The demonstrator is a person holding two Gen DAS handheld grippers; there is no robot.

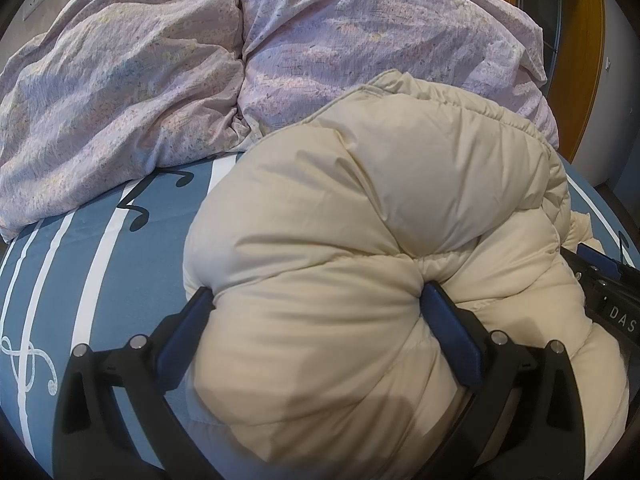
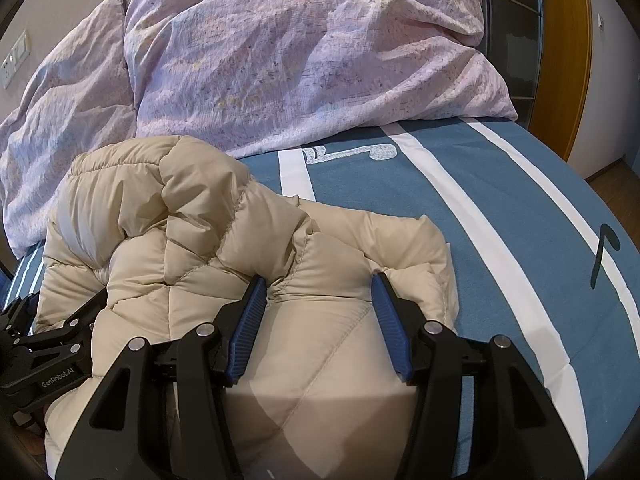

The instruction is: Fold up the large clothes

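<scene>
From the left wrist view, the left tongs point(image 1: 316, 300) hold a thick bulge of the cream puffer jacket point(image 1: 380, 200) between their blue pads point(image 1: 450, 332), which press into the padding on both sides with the jaws kept fairly wide by the bulk of the fabric. The jacket lies bunched on the bed sheet point(image 1: 104, 248), a blue sheet with white stripes and black music notes, and its far edge touches the crumpled pink duvet point(image 1: 160, 80) heaped at the back of the bed. At the right edge of this view part of the right tongs point(image 1: 604, 288) shows as black hardware against the jacket, and an orange door frame point(image 1: 588, 40) stands behind. From the right wrist view, the right tongs point(image 2: 320, 292) grip a quilted fold of the same puffer jacket point(image 2: 168, 216), the ribbed blue pads point(image 2: 390, 332) sunk into the cream cloth at a middling width with the fold filling the gap between them. The jacket sits on the left part of the bed sheet point(image 2: 500, 208), its collar end up against the pink duvet point(image 2: 300, 48), while the striped sheet lies bare to the right. The left tongs point(image 2: 48, 344) appear at the lower left as black linkage tucked against the jacket, and a wall socket point(image 2: 16, 60) shows on the wall at far left.
</scene>
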